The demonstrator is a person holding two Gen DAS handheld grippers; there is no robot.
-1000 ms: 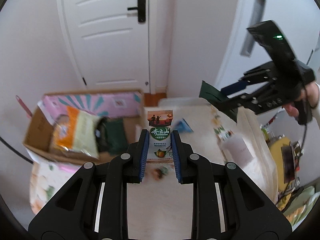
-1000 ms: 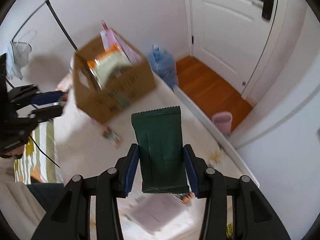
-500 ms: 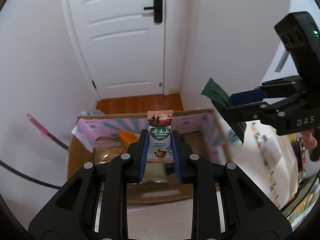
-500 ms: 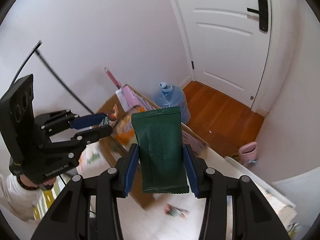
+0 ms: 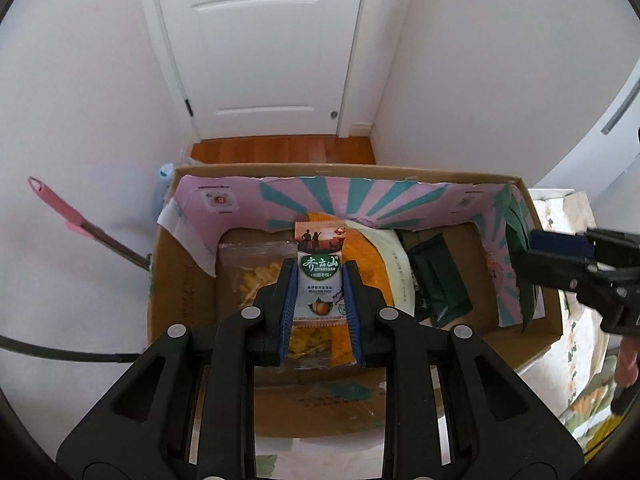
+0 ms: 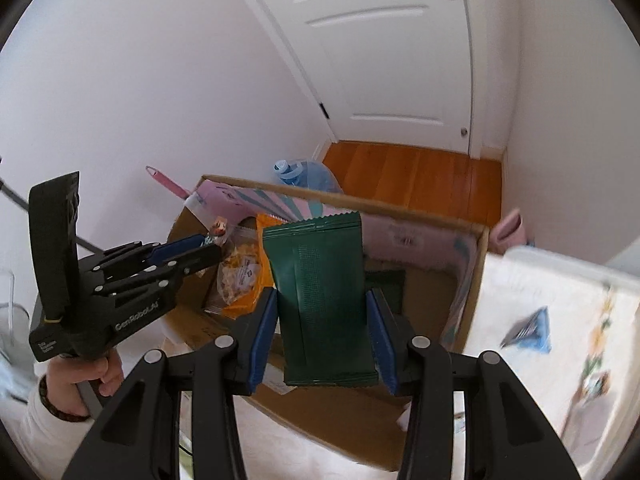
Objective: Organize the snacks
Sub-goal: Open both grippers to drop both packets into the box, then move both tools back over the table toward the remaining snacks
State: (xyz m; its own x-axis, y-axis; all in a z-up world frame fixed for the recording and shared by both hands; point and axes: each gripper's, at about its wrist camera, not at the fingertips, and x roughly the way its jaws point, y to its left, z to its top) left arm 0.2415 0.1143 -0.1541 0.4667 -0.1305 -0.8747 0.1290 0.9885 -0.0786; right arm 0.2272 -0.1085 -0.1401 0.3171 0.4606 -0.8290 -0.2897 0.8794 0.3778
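cardboard box (image 5: 536, 344) open-topped, pink liner (image 5: 360, 200) along walls, snack packs (image 5: 372, 264) covering floor

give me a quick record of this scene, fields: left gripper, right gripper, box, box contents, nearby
left gripper: shut on small white snack packet, over the box
right gripper: shut on dark green pouch, over the box
box: open cardboard, pink and teal sheet lining its far wall
box contents: clear bag of yellow snacks, orange bag, another dark green pouch
nearby: white door, blue water jug

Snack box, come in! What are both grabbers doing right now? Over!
Left gripper shut on white snack packet, above cardboard box. Right gripper shut on green packet, also over box. Nothing in the way.
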